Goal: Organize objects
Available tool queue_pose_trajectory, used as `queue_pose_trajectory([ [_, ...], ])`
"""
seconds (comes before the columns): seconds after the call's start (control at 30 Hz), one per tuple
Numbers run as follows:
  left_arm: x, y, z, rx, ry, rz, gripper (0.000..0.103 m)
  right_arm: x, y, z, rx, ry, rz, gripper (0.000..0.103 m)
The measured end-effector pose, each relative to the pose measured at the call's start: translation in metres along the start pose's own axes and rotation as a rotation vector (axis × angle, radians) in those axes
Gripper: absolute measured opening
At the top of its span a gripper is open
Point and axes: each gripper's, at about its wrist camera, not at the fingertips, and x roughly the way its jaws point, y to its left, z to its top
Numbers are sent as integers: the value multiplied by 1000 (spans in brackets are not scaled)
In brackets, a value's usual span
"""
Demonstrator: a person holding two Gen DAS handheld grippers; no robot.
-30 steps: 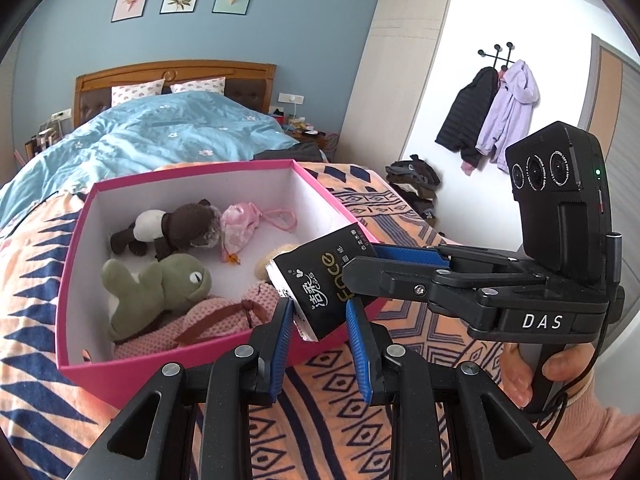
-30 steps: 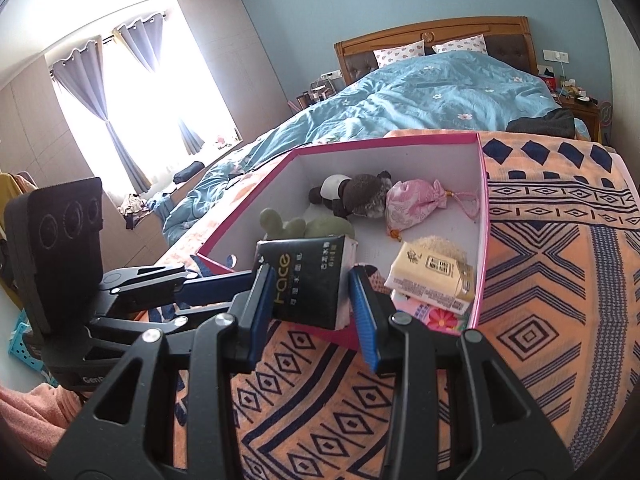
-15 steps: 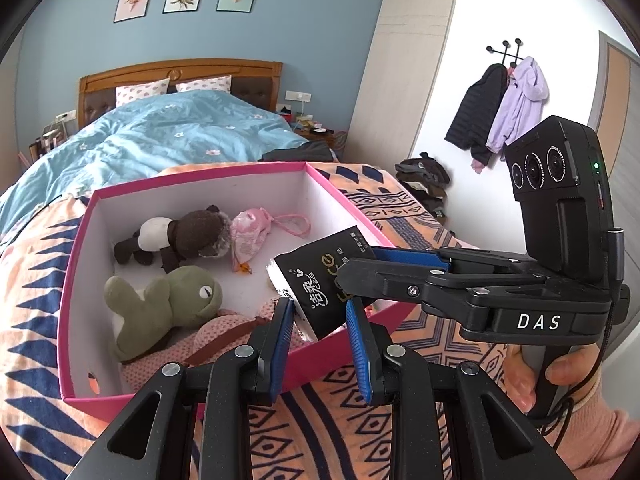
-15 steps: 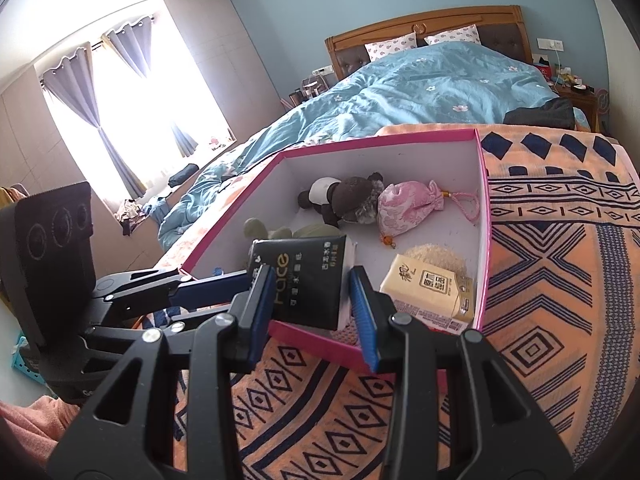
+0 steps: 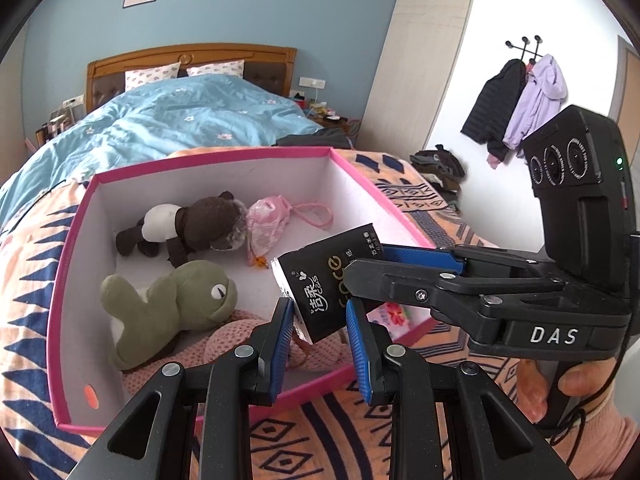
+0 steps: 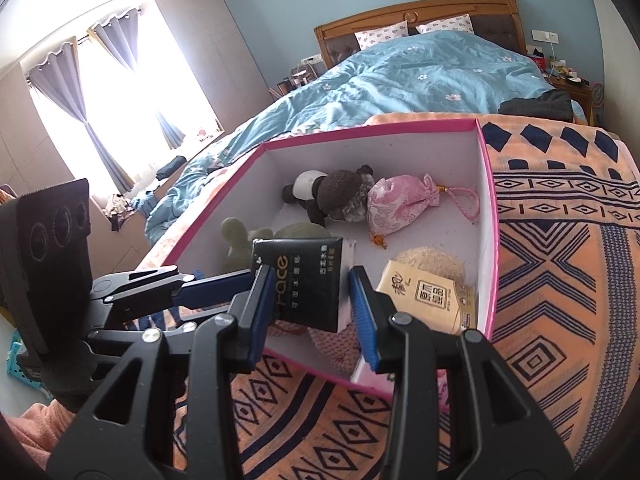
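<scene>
- Your left gripper (image 5: 318,332) has its jaws pulled in as far as they go on the near end of the black tissue pack (image 5: 326,280); both blue pads sit against the pack's sides.
- Your right gripper (image 6: 310,304) has its jaws narrowed on the same tissue pack (image 6: 310,280). The left pad lies on it; between the pack's white edge and the right pad a thin gap seems to show, so you cannot be sure that pad presses.
- In the left wrist view the right gripper (image 5: 384,260) comes in from the right, with your hand (image 5: 568,392) on its handle.
- The tissue pack hangs tilted over the near right part of the pink box (image 5: 56,292), above its rim.
- The box stands on an orange patterned blanket (image 6: 560,280) at the foot of a bed with a blue quilt (image 6: 420,76).
- Inside the box, along the far wall, a brown and white plush (image 5: 188,224) lies touching a pink pouch (image 5: 266,224).
- A green plush (image 5: 168,308) lies in the left part, partly on a pink knitted thing (image 5: 240,340).
- In the right wrist view a tan packet (image 6: 426,296) lies by the box's right wall, over a round straw-coloured thing (image 6: 432,260).
</scene>
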Motion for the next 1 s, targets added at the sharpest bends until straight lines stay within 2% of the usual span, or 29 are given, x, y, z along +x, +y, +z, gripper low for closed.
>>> queue_pose_trajectory([
  [0.3,20,15,2,-27,36,38,27,19,-3,3,-13,20,-87,42],
  [0.37,19,17,0,-30,31,38,29,18,-3,2,-16,16,-97,42],
  [0.47,13,17,-4,-27,9,53,40,13,-4,-1,-18,1,-110,42],
  [0.57,-1,11,-10,-3,-35,70,57,2,0,-6,-34,-31,-120,44],
  [0.63,-13,7,-16,14,-73,84,73,-6,5,-11,-52,-50,-125,52],
  [0.7,-26,4,-22,20,-110,92,84,-16,12,-20,-79,-81,-136,60],
  [0.77,-41,1,-29,25,-147,97,89,-26,20,-31,-106,-116,-153,67],
  [0.83,-55,-2,-38,22,-177,108,103,-35,26,-41,-124,-147,-163,81],
  [0.87,-60,-3,-43,19,-192,116,103,-40,29,-48,-131,-167,-174,85],
  [0.93,-69,-6,-52,15,-211,136,103,-47,33,-60,-143,-200,-206,100],
  [1.0,-73,-6,-62,-5,-212,154,103,-52,38,-75,-150,-232,-247,103],
])
